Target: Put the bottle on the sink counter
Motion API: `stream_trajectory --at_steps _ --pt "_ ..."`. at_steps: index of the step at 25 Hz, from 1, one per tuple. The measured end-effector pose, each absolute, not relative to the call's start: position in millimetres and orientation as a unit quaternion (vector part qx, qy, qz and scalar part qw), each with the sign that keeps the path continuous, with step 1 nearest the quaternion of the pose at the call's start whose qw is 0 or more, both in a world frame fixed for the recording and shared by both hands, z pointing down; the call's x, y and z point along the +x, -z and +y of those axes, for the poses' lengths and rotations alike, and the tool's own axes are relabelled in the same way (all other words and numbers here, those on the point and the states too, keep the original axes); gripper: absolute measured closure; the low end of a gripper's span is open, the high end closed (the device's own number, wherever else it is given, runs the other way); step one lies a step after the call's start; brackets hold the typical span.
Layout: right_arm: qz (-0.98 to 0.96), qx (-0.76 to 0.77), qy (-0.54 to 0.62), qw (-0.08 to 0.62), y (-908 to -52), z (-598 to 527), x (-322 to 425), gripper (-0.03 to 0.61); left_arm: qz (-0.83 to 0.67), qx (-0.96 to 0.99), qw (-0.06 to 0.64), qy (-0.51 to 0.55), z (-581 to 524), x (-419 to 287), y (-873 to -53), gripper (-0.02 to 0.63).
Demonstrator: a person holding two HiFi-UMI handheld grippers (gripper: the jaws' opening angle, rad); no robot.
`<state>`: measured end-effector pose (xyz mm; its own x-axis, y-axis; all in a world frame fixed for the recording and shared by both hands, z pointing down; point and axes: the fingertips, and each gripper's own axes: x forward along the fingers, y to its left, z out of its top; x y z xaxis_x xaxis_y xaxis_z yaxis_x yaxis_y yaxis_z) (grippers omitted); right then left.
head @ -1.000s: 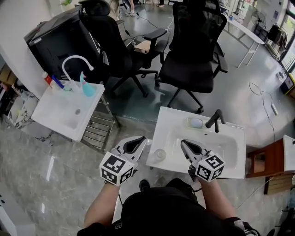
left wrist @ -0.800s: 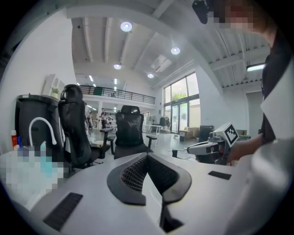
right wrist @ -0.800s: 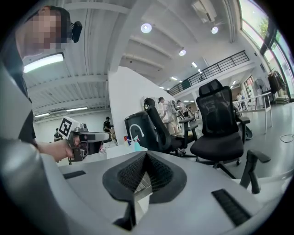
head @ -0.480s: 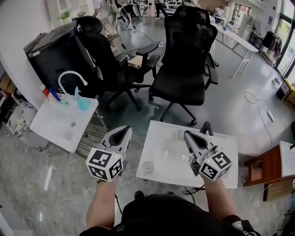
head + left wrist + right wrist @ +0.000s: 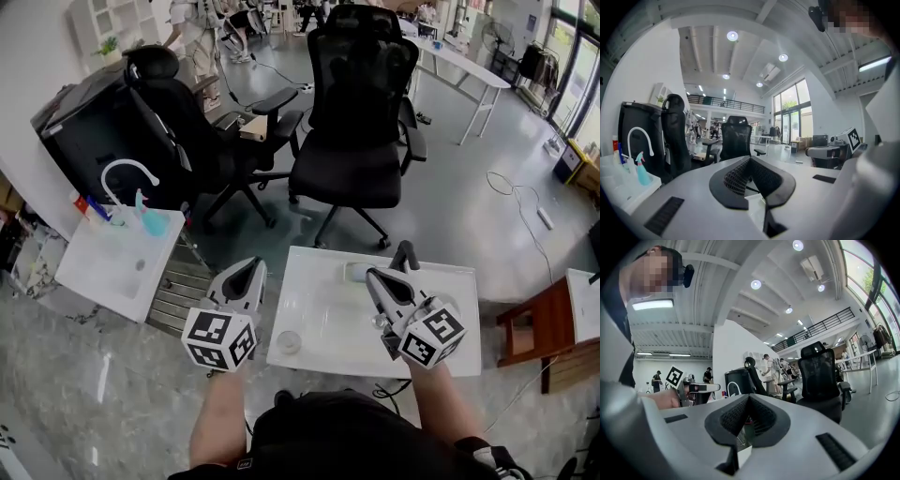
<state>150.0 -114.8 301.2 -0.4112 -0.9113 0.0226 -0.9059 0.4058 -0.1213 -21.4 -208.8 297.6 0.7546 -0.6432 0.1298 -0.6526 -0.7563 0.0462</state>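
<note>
A teal spray bottle stands at the back of a small white sink on the left, beside its curved white faucet. It also shows in the left gripper view, where the teal bottle is at the far left. My left gripper is shut and empty, held level in the air just left of the white sink counter in front of me. My right gripper is shut and empty too, and hangs over that counter near its black faucet. Both point forward, far from the bottle.
Two black office chairs stand behind the counter, with a dark bin at the left wall. A small clear round item and a soap dish lie on the counter. A wooden stool is at the right, and people stand far back.
Both grippers have risen and levelled out. The left one has drifted left, off the counter's edge. The head view has tipped up to show more of the room.
</note>
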Motion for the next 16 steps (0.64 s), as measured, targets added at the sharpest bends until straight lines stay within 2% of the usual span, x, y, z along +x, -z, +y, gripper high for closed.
stream_trajectory --at_steps 9,16 --pt "0.826 -0.558 0.076 0.02 -323.8 -105.1 168.6 0.565 -0.351 0.931 0.047 -0.083 -205.1 -17.2 -325.3 0.606" --pt "0.833 -0.55 0.051 0.025 -302.4 -120.6 162.8 0.566 -0.348 0.932 0.031 -0.094 -212.7 -10.8 -322.9 0.606"
